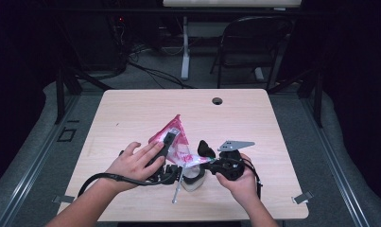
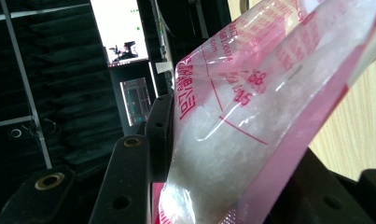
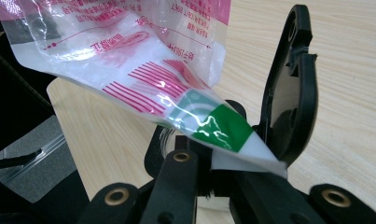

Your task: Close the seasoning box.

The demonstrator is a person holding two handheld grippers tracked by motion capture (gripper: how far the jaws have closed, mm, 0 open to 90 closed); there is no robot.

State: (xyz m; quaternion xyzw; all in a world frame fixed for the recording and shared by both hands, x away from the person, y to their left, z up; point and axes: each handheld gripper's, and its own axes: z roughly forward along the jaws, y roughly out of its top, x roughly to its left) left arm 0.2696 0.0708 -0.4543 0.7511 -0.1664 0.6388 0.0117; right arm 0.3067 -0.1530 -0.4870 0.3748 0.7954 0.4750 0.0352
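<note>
One pink-and-clear plastic bag (image 1: 175,139) is being held up above the near middle of the wooden table (image 1: 131,113), and two grippers are meeting on it. One small white cup (image 1: 194,178) is standing on the table just under the bag's low corner, and one thin metal rod (image 1: 177,188) is lying beside that cup; what the cup holds cannot be told.

At the left, the person's left hand (image 1: 134,163) is working the left gripper (image 1: 168,142), whose jaws are clamped on the bag's upper part. In the left gripper view the bag (image 2: 251,121) is sitting pinched between the two black jaws, and it is carrying one load of white, grainy stuff behind red print.

Further right, the bag's pointed lower corner (image 3: 241,140) is hanging down to the right gripper (image 1: 208,153), which the right hand (image 1: 240,179) is holding. In the right gripper view that corner, printed with red stripes and a green patch, is lying between jaws that are standing apart, one jaw rising clear beside it. One grey three-cornered plate (image 1: 235,144) is riding on top of the right gripper.
</note>
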